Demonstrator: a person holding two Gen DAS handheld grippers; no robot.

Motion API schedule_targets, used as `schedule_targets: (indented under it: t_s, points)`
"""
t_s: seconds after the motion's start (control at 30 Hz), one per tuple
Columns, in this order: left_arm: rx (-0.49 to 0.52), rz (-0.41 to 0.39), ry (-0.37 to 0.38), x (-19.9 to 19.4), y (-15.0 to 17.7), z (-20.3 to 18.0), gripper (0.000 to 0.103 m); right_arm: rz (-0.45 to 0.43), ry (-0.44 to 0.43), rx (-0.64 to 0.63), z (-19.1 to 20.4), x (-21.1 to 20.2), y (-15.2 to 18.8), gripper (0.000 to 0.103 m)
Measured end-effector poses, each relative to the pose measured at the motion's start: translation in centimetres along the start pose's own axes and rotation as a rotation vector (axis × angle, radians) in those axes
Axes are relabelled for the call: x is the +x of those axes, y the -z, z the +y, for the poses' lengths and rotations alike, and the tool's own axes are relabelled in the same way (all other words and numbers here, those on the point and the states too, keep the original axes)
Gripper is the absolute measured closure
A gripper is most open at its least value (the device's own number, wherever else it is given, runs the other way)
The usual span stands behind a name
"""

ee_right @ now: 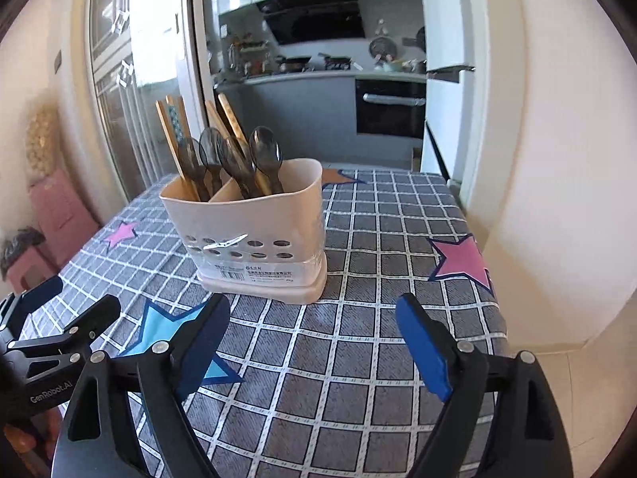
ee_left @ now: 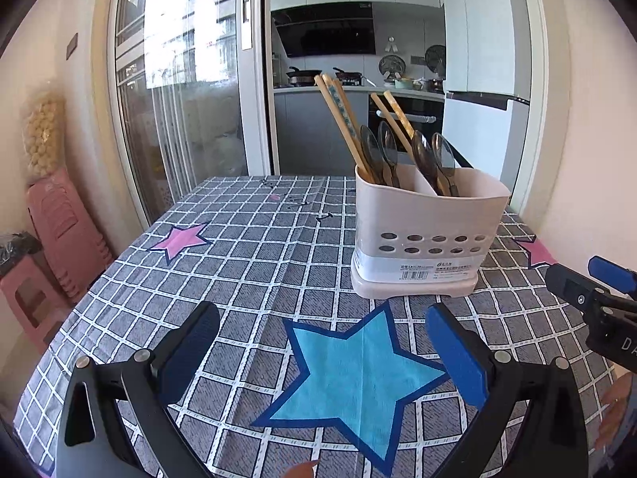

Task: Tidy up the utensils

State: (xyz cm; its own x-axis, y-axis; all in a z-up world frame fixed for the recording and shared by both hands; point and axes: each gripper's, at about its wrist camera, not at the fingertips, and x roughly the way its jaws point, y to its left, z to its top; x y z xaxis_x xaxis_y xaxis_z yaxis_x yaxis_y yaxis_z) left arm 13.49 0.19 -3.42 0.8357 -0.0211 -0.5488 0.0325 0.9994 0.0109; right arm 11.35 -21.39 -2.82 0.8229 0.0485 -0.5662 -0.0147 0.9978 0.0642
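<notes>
A white plastic utensil holder (ee_left: 422,235) stands upright on the checked tablecloth, also in the right wrist view (ee_right: 254,235). It has two compartments. Each holds wooden chopsticks (ee_left: 342,119) (ee_right: 171,135) and dark spoons (ee_left: 426,155) (ee_right: 235,155), bowls up. My left gripper (ee_left: 322,342) is open and empty, low over the blue star, in front of the holder. My right gripper (ee_right: 314,338) is open and empty, also in front of the holder. Each gripper shows at the edge of the other's view (ee_left: 597,290) (ee_right: 55,318).
The table (ee_left: 223,271) has a grey checked cloth with a blue star (ee_left: 358,378) and pink stars (ee_right: 464,257). Pink stools (ee_left: 59,239) stand left of the table. A wall is close on the right (ee_right: 557,199). A kitchen doorway lies behind.
</notes>
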Motion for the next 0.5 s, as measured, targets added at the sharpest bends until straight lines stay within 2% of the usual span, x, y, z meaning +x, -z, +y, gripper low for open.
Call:
schedule_targets:
  t_s: [0.3,0.5]
  points:
    - [0.016,-0.041,-0.008,-1.0,1.1,-0.1,0.0,-0.103,0.098,0.014,0.4,-1.8,1.7,0.016]
    - [0.007,-0.036,-0.013,-0.9,1.4,-0.2,0.0,-0.135,0.147,0.005,0.8,-2.6,1.9,0.016]
